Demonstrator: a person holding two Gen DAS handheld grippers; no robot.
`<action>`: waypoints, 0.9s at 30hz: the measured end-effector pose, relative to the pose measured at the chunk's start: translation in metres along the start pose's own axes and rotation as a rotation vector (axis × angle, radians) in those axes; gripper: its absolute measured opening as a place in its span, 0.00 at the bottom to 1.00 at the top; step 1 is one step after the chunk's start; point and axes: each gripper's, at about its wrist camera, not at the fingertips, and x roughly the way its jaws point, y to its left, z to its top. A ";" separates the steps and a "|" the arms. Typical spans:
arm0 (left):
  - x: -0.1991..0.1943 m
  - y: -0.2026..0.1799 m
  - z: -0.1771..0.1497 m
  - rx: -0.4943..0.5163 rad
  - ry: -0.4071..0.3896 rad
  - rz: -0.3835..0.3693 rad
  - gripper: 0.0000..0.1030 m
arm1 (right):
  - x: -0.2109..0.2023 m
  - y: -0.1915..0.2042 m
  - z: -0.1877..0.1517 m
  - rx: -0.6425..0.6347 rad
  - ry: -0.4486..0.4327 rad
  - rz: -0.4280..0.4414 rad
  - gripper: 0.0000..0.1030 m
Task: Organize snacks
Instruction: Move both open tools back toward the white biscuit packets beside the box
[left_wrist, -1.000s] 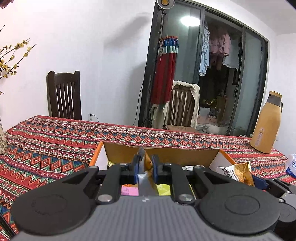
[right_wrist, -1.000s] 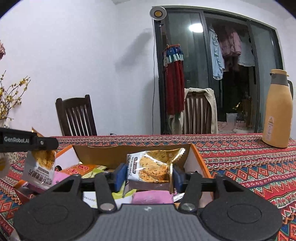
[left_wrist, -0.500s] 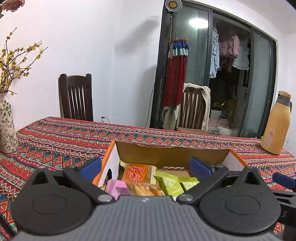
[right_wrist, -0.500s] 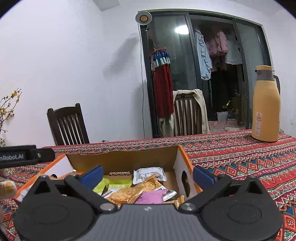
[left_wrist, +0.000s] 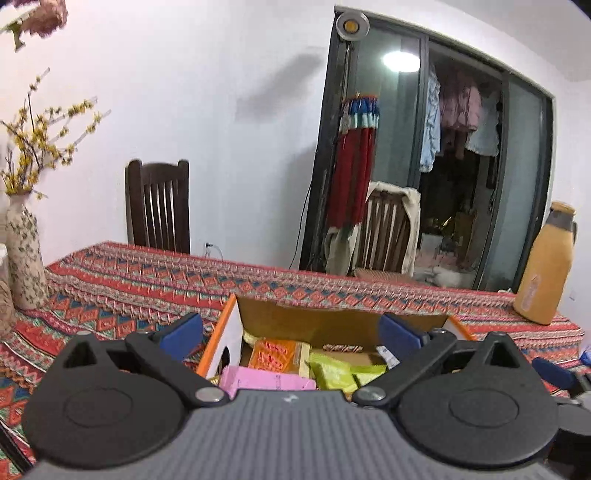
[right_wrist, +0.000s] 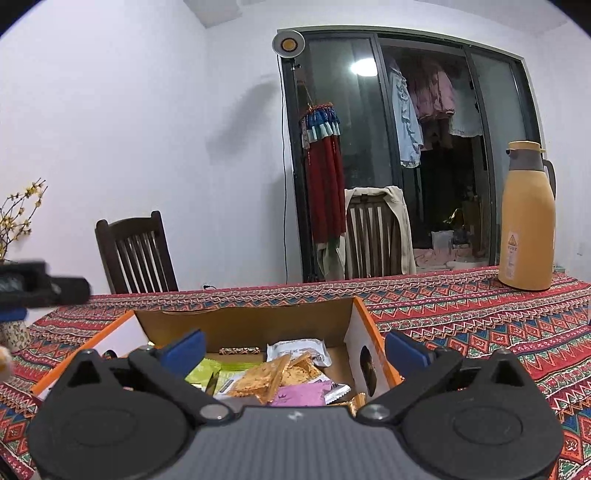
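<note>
An open cardboard box with orange edges (left_wrist: 221, 336) (right_wrist: 356, 332) sits on the patterned tablecloth and holds several snack packets. In the left wrist view I see a pink packet (left_wrist: 266, 380), an orange packet (left_wrist: 275, 356) and green packets (left_wrist: 332, 371). In the right wrist view I see cracker packets (right_wrist: 275, 376), a white packet (right_wrist: 299, 350), a pink packet (right_wrist: 301, 395) and green packets (right_wrist: 214, 371). My left gripper (left_wrist: 291, 332) is open and empty above the box. My right gripper (right_wrist: 295, 349) is open and empty above the box.
A yellow thermos (left_wrist: 543, 273) (right_wrist: 528, 218) stands on the table at the right. A patterned vase with yellow blossoms (left_wrist: 24, 251) stands at the left. Two dark wooden chairs (left_wrist: 159, 206) (right_wrist: 373, 236) stand behind the table. A glass sliding door is behind.
Both grippers opened and let go of their snack packets into the box, then rose and pulled back a little. The cracker packet now lies among the others.
</note>
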 end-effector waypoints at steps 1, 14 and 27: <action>-0.005 0.002 0.002 -0.001 -0.008 -0.004 1.00 | -0.001 0.000 0.000 0.000 -0.003 0.002 1.00; -0.043 0.034 -0.009 0.034 0.015 0.021 1.00 | -0.036 0.010 0.008 -0.031 -0.034 0.027 1.00; -0.044 0.070 -0.048 0.050 0.115 0.025 1.00 | -0.079 0.025 -0.028 -0.099 0.060 0.043 1.00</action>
